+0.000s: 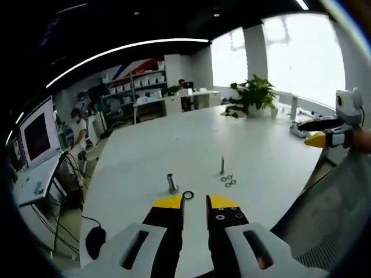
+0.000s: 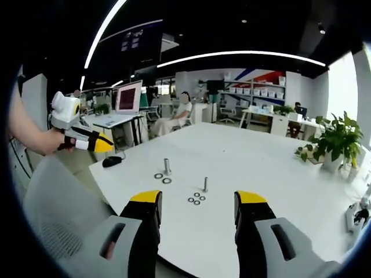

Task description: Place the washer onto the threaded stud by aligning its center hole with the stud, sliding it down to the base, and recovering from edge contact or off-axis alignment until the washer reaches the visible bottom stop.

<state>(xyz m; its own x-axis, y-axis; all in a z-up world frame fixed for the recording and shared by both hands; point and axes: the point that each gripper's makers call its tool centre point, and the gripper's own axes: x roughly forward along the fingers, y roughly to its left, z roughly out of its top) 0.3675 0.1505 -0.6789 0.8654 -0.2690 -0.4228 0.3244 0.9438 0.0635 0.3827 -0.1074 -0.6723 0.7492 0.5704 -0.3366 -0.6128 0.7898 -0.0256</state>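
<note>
Two studs stand on a white table (image 2: 261, 156) in an open office: threaded stud (image 2: 205, 184), spare washers (image 2: 196, 198) at its 7 o'clock; thicker bolt (image 2: 167, 167), one washer (image 2: 167, 180) at its base. Left gripper (image 1: 195, 202) narrowly parted, right gripper (image 2: 198, 200) wide, both empty. Potted plant (image 2: 338, 139) near far edge.

Both cameras look from beyond one edge of the white bench (image 1: 261, 156), a little above its top, and face across it toward the room. The left gripper view stands nearer; its threaded stud (image 1: 221, 165) lies at about 12 o'clock, just past the jaws. The right gripper view stands farther back, with the threaded stud (image 2: 205, 185) at about 12 o'clock between its wide-apart jaws. Both views share the bench top, the stud, the loose washers (image 1: 228, 181) and the potted plant (image 1: 254, 94).
</note>
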